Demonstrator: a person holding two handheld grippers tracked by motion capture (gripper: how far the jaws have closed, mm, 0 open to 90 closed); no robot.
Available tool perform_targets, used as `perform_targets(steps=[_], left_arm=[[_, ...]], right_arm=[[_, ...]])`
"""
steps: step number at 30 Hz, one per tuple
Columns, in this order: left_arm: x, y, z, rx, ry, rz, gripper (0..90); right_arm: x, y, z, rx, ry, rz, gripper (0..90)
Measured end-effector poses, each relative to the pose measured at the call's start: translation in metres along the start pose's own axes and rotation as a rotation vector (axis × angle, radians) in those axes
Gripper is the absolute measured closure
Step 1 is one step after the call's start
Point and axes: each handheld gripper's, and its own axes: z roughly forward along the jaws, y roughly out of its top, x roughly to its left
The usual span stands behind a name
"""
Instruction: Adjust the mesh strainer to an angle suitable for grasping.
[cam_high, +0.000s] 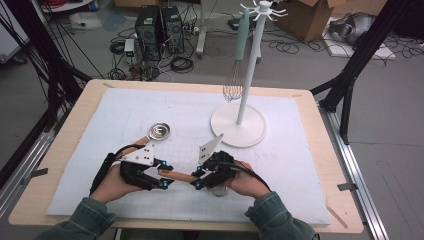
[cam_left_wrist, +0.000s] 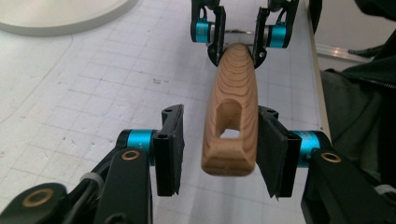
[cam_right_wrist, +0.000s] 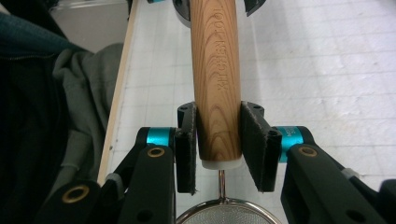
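High view: both grippers meet near the front middle of the white mat, with a wooden handle bridging them. Left gripper points right, right gripper points left, tips facing each other along the handle. Handle belongs to a strainer; its metal mesh rim sits just below the right jaws in the right gripper view, joined by a thin wire stem. Right gripper view: right gripper jaws pressed on both sides of the handle at its ferrule end, pads in contact, so it is pinching the handle. Left gripper view: left gripper jaws spread around the free end of the handle, the end with the hanging slot; right pad touches or nearly touches the wood, left pad stands clearly off it, so not clamped. Handle lifted off the mat, roughly level. Second spoon-like tool with a round metal bowl lies on the mat just far of the left gripper. Stand sits far right on the mat, whisk hanging from one hook.
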Motion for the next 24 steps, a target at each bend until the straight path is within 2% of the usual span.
perform_targets(steps=[11, 14, 20, 24], left_arm=[[0.001, 0.012, -0.007, -0.065, 0.015, -0.043, 52.6], [0.002, 0.016, -0.008, -0.072, 0.019, -0.058, 52.0], [0.004, 0.019, -0.007, -0.092, 0.023, -0.080, 57.3], [0.005, 0.020, -0.007, -0.090, 0.028, -0.075, 61.1]], right_arm=[[0.005, 0.002, -0.009, -0.112, -0.084, 0.032, 68.1], [0.005, 0.001, -0.008, -0.125, -0.110, 0.030, 69.8], [0.006, -0.001, -0.009, -0.147, -0.111, 0.048, 69.8], [0.004, -0.003, -0.008, -0.162, -0.090, 0.072, 68.9]])
